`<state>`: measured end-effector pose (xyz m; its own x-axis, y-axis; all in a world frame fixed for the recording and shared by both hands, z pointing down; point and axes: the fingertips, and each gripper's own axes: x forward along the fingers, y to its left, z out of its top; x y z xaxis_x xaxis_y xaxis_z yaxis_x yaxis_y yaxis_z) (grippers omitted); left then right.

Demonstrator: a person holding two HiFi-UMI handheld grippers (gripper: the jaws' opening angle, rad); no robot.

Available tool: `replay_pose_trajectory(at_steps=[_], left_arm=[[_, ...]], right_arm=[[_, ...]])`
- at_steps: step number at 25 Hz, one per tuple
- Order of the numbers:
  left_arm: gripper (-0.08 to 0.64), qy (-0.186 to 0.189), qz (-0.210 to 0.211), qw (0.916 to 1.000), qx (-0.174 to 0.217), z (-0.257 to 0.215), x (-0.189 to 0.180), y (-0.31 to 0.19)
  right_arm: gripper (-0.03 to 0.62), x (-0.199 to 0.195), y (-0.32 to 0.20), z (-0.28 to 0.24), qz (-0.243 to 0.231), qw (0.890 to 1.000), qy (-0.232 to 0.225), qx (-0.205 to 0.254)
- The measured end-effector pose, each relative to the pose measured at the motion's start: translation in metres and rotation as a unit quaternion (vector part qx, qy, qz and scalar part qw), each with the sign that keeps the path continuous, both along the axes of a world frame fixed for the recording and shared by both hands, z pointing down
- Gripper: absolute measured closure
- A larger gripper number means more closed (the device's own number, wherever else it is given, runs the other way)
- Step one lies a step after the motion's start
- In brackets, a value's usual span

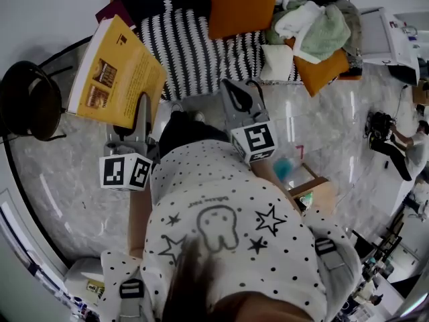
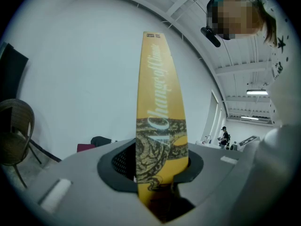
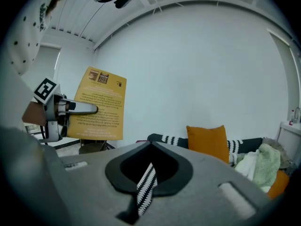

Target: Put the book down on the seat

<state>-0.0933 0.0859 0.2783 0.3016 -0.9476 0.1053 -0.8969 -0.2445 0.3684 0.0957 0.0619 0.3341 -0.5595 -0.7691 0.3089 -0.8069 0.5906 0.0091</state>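
The left gripper (image 1: 143,106) is clamped on the lower edge of the yellow book (image 1: 114,69), holding it upright in the air, off any seat, between the dark round chair (image 1: 27,99) and the sofa's striped blanket (image 1: 194,45). The right gripper (image 1: 236,94) has its jaws all but together, only a sliver of striped fabric showing in the slit, and it hangs just before the blanket's front edge.

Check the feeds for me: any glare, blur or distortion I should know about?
Head view: heavy fisheye bending, streaky glare on the glossy floor. Left gripper view: the book is sharp but blocks the centre; ceiling lamp blows out. Right gripper view: evenly lit, crisp, dark corners only.
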Motion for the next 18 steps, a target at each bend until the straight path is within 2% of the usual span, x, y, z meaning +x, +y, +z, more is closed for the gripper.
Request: replay_pose_trajectory(at_steps=[8,13,18], left_arm=[[0.41,0.008,0.015,0.9998,-0.005,-0.006,-0.032,-0.04],[0.41,0.004,0.022,0.9997,-0.002,-0.002,-0.045,-0.048],[0.41,0.002,0.024,0.9996,-0.015,0.006,-0.057,-0.071]], right_arm=[[0.598,-0.034,-0.037,-0.006,0.016,1.0,0.003,-0.005],[0.598,-0.048,-0.049,-0.006,0.021,1.0,0.003,0.002],[0.598,-0.056,-0.072,-0.005,0.028,1.0,0.004,0.0]])
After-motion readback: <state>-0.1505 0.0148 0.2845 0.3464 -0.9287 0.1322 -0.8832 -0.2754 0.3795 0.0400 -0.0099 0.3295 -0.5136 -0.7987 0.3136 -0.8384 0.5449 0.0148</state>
